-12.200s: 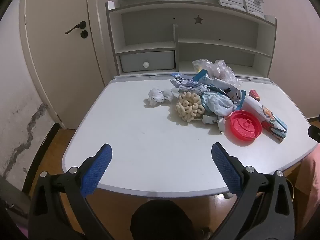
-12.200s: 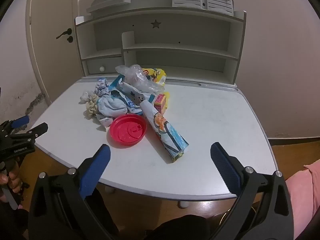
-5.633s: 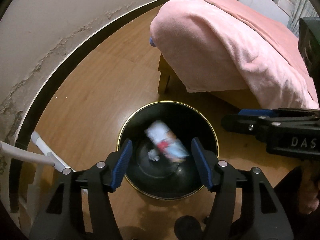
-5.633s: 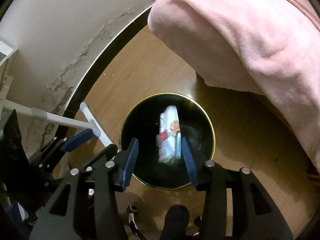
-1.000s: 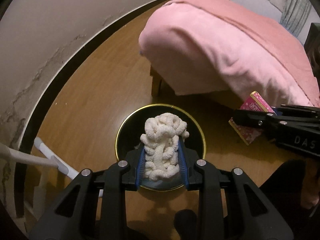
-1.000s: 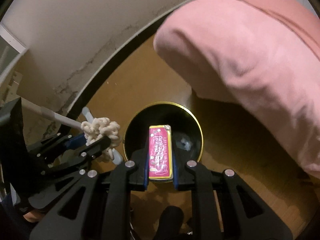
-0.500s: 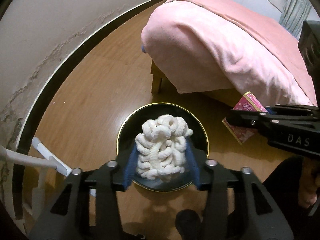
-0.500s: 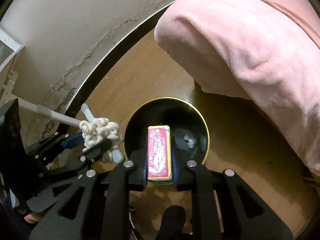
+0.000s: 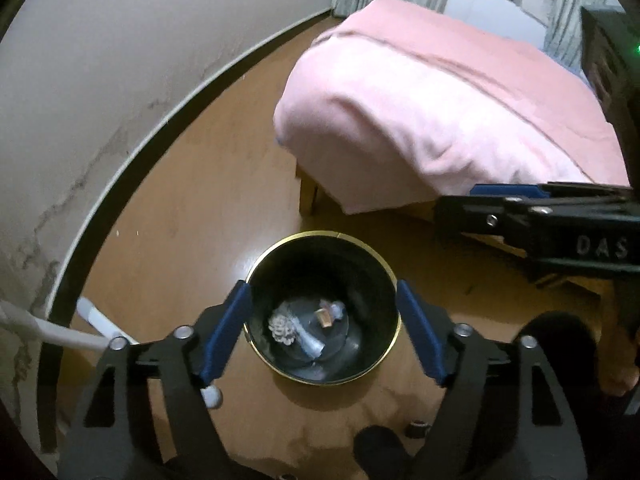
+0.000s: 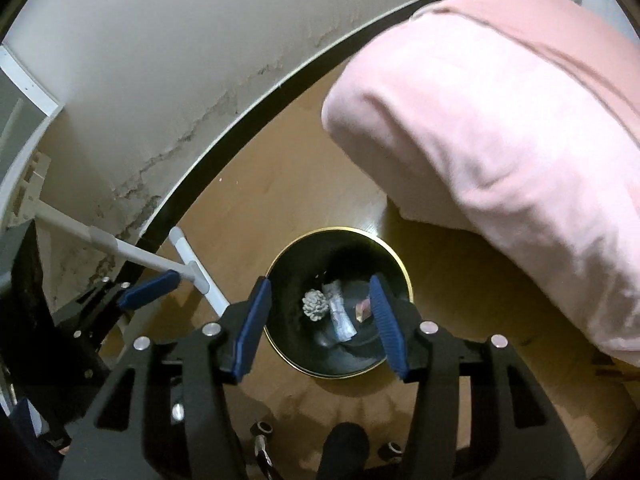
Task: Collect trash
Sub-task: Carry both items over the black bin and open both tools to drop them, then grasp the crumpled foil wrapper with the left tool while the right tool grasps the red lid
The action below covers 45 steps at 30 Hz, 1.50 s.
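Note:
A black round bin with a gold rim (image 9: 390,276) (image 10: 407,278) stands on the wooden floor below both grippers. Inside lie the cream knotted bundle (image 9: 282,326) (image 10: 315,305), a rolled printed wrapper (image 9: 310,342) (image 10: 340,316) and the small pink box (image 9: 325,317) (image 10: 363,309). My left gripper (image 9: 322,334) is open and empty above the bin. My right gripper (image 10: 320,322) is open and empty above it too. The right gripper also shows at the right of the left wrist view (image 9: 504,192).
A bed with a pink blanket (image 9: 432,112) (image 10: 500,112) stands right behind the bin. A cracked wall with a dark skirting (image 9: 120,168) curves along the left. White desk legs (image 10: 192,268) (image 9: 52,328) stand left of the bin.
Both grippers have opened. The cream bundle has dropped from the left one and the pink box from the right one; both now lie in the bin.

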Available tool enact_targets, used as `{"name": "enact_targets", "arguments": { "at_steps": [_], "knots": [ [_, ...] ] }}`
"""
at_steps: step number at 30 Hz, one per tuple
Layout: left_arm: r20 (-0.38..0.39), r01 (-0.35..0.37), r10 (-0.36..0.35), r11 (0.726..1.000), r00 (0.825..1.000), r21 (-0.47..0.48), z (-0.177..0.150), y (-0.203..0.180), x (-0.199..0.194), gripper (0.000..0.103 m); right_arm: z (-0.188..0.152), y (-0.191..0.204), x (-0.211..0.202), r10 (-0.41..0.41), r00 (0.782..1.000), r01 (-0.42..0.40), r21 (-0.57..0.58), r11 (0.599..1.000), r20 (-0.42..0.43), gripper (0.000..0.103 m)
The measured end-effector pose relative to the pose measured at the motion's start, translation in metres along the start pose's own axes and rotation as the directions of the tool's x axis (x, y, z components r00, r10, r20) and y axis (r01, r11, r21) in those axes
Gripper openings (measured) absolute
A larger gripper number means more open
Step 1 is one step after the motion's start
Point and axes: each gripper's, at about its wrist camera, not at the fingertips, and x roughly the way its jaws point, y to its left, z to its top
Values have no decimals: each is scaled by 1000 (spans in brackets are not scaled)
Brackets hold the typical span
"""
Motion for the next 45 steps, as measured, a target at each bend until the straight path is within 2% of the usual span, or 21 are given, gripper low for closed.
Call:
{"name": "enact_targets", "arguments": {
  "at_steps": [4, 9, 11, 14, 17, 20, 21, 22, 23, 26, 27, 30, 31, 33, 37, 43, 45],
  "knots": [
    [70, 19, -20, 1000, 997, 16, 12, -18, -55, 86, 8, 10, -59, -19, 996, 22, -29, 999, 90, 66],
    [163, 46, -42, 999, 986, -20, 12, -15, -142, 89, 15, 54, -119, 14, 984, 12, -148, 989, 175, 72],
    [203, 9, 0, 999, 979, -41, 4, -5, -178, 91, 14, 76, -130, 36, 982, 0, -191, 982, 187, 72],
    [260, -59, 83, 993, 962, -100, -20, 21, -236, 91, 10, 127, -141, 111, 975, -53, -285, 957, 192, 72],
    [294, -126, 184, 971, 938, -205, -54, 60, -291, 91, 2, 190, -145, 209, 963, -128, -396, 909, 169, 72],
    [283, -234, 332, 915, 900, -330, -96, 107, -339, 91, -13, 262, -142, 291, 949, -194, -510, 838, 118, 72],
    [267, -277, 390, 884, 881, -377, -114, 124, -355, 91, -19, 286, -141, 316, 944, -217, -543, 811, 95, 72],
    [247, -313, 439, 852, 864, -420, -131, 139, -368, 91, -27, 312, -138, 344, 936, -244, -579, 778, 68, 72],
    [215, -351, 493, 807, 843, -475, -152, 158, -384, 91, -35, 332, -138, 364, 930, -264, -606, 751, 46, 73],
    [144, -406, 580, 705, 802, -581, -196, 193, -414, 91, -63, 396, -131, 418, 908, -327, -684, 652, -36, 73],
    [106, -425, 613, 651, 783, -629, -219, 208, -427, 91, -75, 415, -130, 431, 900, -344, -706, 619, -61, 77],
    [46, -440, 651, 563, 758, -699, -258, 231, -445, 91, -107, 466, -128, 464, 876, -388, -761, 521, -129, 84],
    [28, -443, 657, 538, 753, -717, -272, 237, -451, 91, -118, 482, -126, 469, 870, -401, -775, 488, -154, 85],
    [4, -444, 665, 503, 747, -741, -295, 248, -458, 91, -134, 508, -120, 467, 865, -413, -792, 450, -186, 86],
    [-36, -456, 681, 448, 731, -769, -324, 274, -473, 91, -156, 543, -109, 451, 863, -423, -812, 402, -226, 88],
    [-38, -383, 649, 400, 760, -832, -345, 326, -483, 91, -169, 561, -97, 431, 868, -421, -827, 373, -248, 89],
    [-26, -357, 633, 402, 774, -843, -339, 343, -480, 91, -171, 565, -93, 425, 871, -414, -831, 371, -245, 91]
  ]
}}
